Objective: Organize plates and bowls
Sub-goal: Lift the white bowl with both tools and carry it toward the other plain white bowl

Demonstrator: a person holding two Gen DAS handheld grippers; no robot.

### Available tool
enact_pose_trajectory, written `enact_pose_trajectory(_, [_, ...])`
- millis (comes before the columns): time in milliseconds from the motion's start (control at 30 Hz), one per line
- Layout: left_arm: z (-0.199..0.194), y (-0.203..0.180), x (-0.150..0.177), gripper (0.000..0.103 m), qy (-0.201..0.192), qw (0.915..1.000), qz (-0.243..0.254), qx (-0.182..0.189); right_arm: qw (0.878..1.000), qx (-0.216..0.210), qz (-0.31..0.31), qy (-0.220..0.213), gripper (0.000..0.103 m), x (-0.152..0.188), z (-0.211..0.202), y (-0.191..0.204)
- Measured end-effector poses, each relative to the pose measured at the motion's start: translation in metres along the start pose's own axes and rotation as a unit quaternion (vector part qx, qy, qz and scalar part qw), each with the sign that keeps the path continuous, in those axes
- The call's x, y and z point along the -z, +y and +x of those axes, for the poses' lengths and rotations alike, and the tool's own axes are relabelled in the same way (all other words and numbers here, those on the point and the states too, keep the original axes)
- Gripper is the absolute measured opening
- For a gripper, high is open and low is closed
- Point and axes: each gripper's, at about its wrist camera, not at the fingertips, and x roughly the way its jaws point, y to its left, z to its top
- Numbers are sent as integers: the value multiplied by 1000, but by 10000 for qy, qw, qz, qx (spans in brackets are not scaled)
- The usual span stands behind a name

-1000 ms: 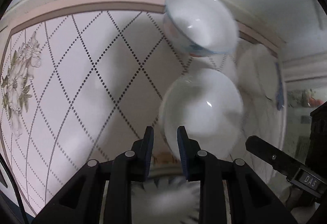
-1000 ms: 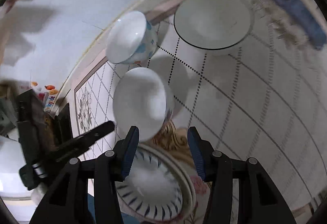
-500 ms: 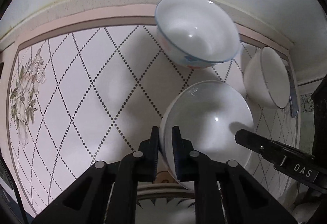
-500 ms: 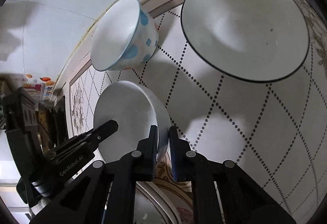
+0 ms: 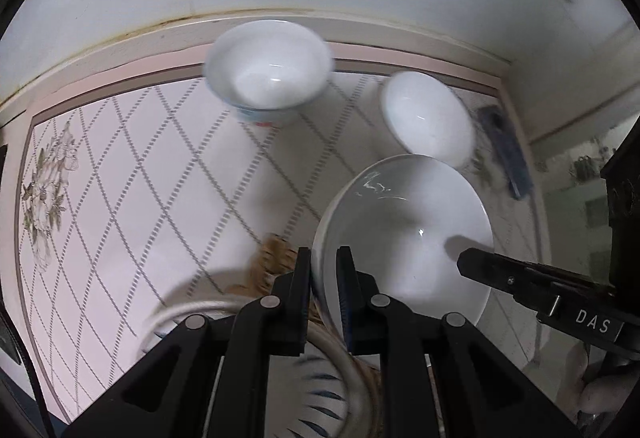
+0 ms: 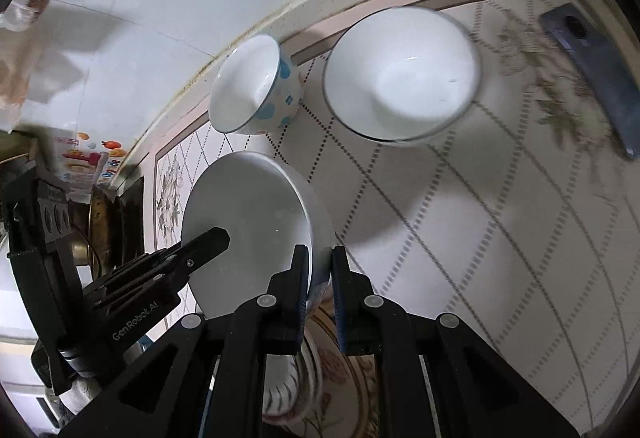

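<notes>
Both grippers hold one white bowl point(image 5: 404, 234) by opposite rims, lifted above the table. My left gripper point(image 5: 323, 270) is shut on its left rim. My right gripper point(image 6: 320, 270) is shut on its right rim; the bowl also shows in the right wrist view point(image 6: 252, 226). A blue-spotted bowl point(image 6: 256, 86) stands near the wall, also in the left wrist view point(image 5: 268, 70). A dark-rimmed white bowl point(image 6: 400, 74) stands to its right, also in the left wrist view point(image 5: 426, 118). Stacked plates point(image 5: 320, 394) lie below the held bowl.
The table point(image 5: 132, 178) has a diamond-patterned cloth and meets a white wall at the back. A dark phone point(image 6: 592, 70) lies at the right of the table, also in the left wrist view point(image 5: 506, 154). Clutter stands at the table's left end point(image 6: 100, 222).
Both grippers have lifted the white bowl up and back from the table. The plates below have come into view, and the two standing bowls look farther off.
</notes>
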Motion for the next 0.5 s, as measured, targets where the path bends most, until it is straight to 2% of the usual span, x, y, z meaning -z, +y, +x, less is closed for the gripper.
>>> enact_pose_trajectory(300, [9, -53, 23, 11, 210, 9986, 459, 173, 9997, 146, 139, -166, 13, 45, -50, -48])
enact_pose_trajectory(500, [34, -73, 42, 11, 492, 9960, 716, 190, 9990, 243, 374, -56, 13, 77, -53, -83])
